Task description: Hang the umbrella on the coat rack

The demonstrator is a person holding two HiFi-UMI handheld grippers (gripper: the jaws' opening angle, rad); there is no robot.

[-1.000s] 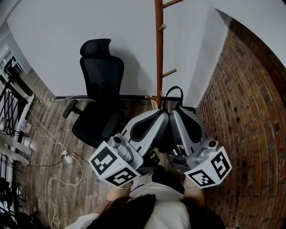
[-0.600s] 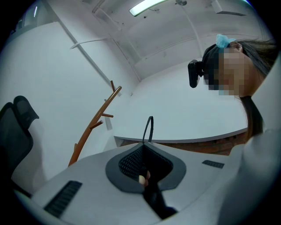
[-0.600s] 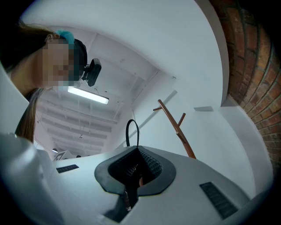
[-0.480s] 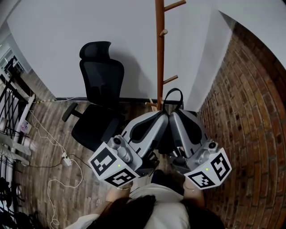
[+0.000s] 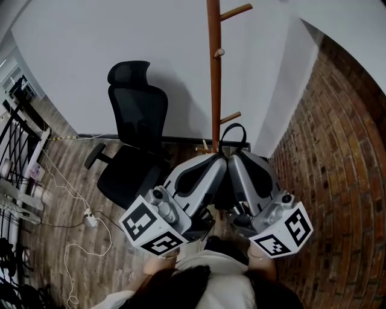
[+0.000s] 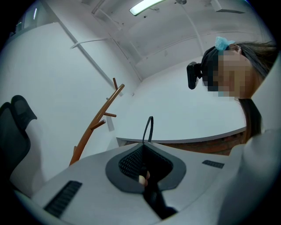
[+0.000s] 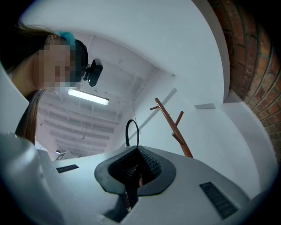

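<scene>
A dark umbrella (image 6: 153,198) sits clamped in both the left gripper (image 5: 208,170) and the right gripper (image 5: 243,166), which are pressed side by side. Its black strap loop (image 5: 234,125) pokes up just beside the wooden coat rack (image 5: 213,72). A black office chair (image 5: 137,108) stands to the left.

I count two grippers, the left gripper (image 5: 219,159) and the right gripper (image 5: 234,157); one umbrella (image 5: 235,125); one coat rack (image 5: 213,72) showing three pegs (image 5: 235,11); one black office chair (image 5: 137,121) left of the coat rack.
</scene>
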